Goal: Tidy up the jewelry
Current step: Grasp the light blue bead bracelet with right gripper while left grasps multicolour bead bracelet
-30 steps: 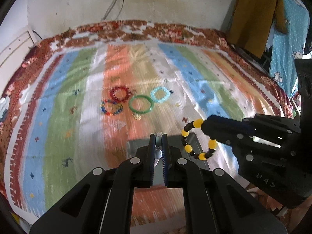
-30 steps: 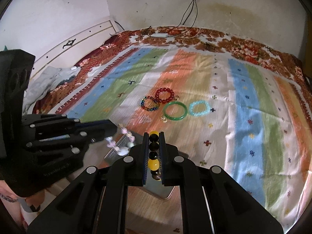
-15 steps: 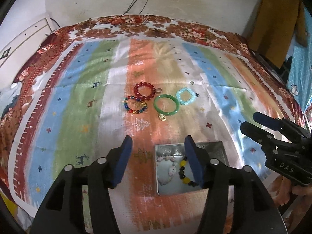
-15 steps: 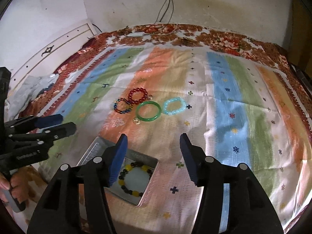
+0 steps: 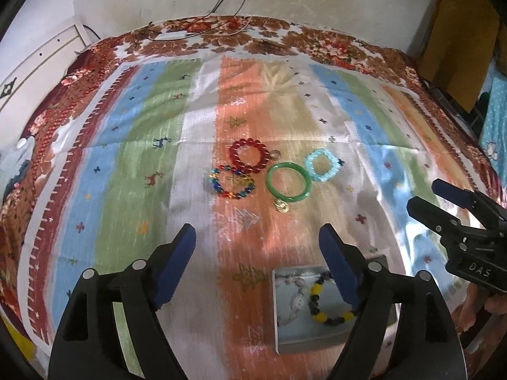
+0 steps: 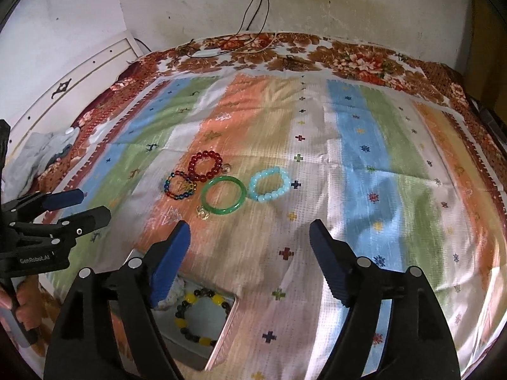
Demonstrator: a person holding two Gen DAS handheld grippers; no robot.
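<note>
Bracelets in the tin, both jaws spread

Bracelets lay in two groups on the striped, multicoloured bedspread (image 5: 133,164). A shallow square metal tin (image 5: 285,338) sat at the near edge, and in it rested a black-and-yellow beaded bracelet (image 5: 326,308) beside a pale pink-and-white beaded bracelet (image 5: 296,297), the two close together on the tin's floor.

Farther up the bed, well apart from the tin, four more pieces clustered: a red beaded bracelet (image 5: 248,155), a multicoloured glass-bead bracelet (image 5: 232,182) touching it just below, a smooth green bangle with a small gold charm (image 5: 288,183), and a light-blue beaded bracelet (image 5: 324,165) just beside the bangle.

The left hand-held gripper (image 5: 257,237) hung over the bedspread with its blue-padded fingers spread wide and nothing between them; its jaws had just been opening. The right hand-held gripper (image 6: 250,232) stood the same way, wide and empty, its jaws likewise just opened, with the tin (image 6: 221,345) below its left finger. A person's hand (image 6: 22,310) gripped the left tool's handle.
</note>
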